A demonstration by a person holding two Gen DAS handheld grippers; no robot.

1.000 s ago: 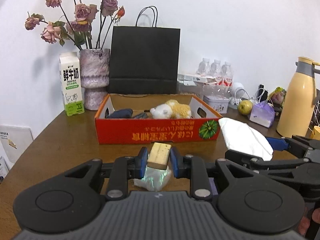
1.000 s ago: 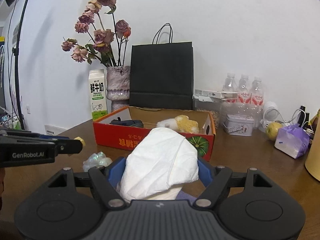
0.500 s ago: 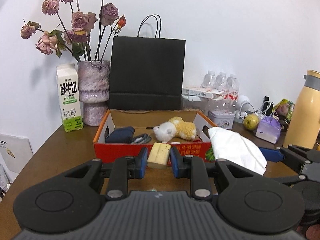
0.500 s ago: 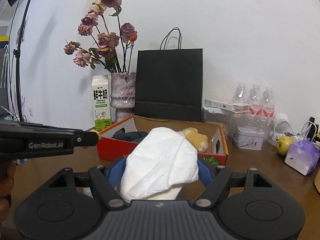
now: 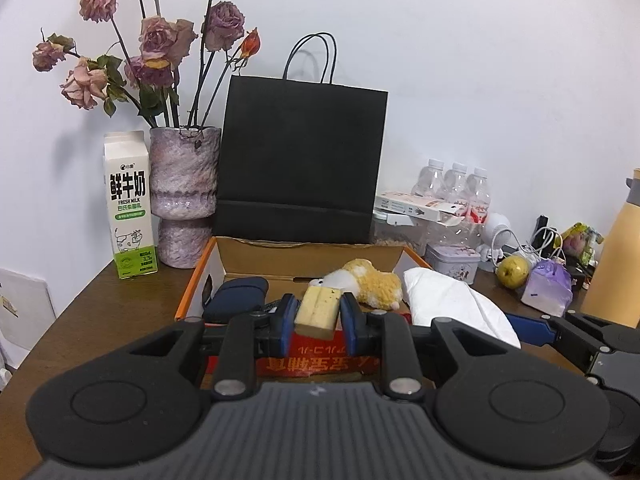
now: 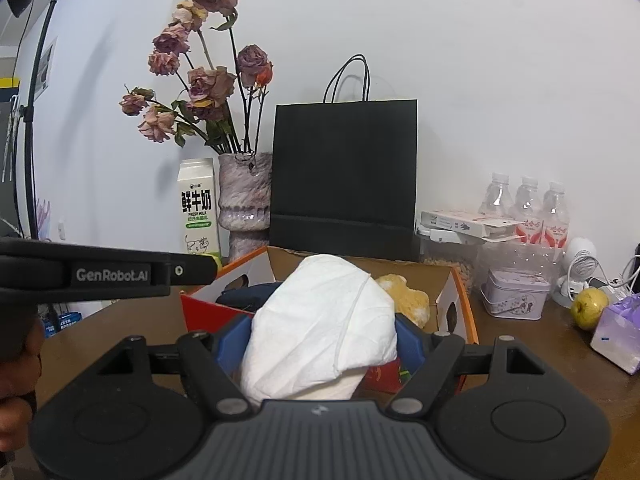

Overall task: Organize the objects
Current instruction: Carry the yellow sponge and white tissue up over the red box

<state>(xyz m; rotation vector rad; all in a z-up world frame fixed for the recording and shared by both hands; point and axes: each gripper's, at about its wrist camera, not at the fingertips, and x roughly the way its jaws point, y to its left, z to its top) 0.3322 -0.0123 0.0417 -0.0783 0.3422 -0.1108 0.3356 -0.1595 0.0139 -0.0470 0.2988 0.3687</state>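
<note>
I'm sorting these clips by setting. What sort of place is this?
Probably a home or small office corner, not a lab bench: a cluttered wooden table against a white wall, with a vase of dried roses, a milk carton and a black paper bag.

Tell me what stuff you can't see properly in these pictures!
- Box floor: in the right wrist view, the white bundle held in the right claw covers most of the inside of the orange box.
- Dark pouch: in the left wrist view, the left claw hides its lower part.
- Yellow flask: cut off by the left wrist view's right edge.
- Carton on the bottles: print too small.
</note>
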